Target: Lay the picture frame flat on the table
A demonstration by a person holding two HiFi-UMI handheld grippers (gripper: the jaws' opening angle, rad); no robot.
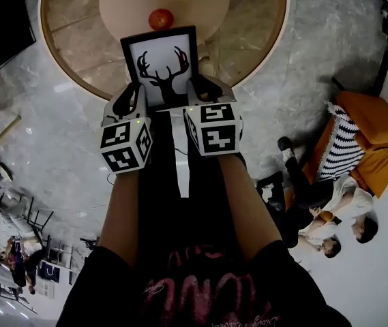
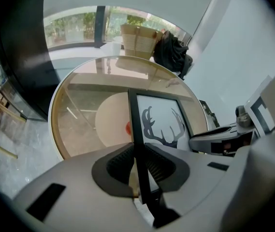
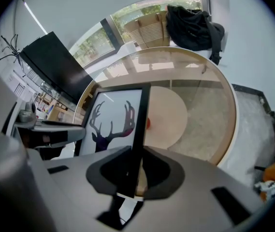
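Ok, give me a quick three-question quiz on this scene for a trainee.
1. True or false: the frame lies flat on the table.
2. How many tongs grip the frame: A none, B one, C two?
3. What does the framed picture show?
Key: 1 false, it is held upright. 2 C, the left tongs and the right tongs. 3 Antlers.

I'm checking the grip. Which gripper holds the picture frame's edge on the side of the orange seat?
The right gripper, its jaws shut on the right edge of the picture frame. The left gripper clamps the opposite, left edge.
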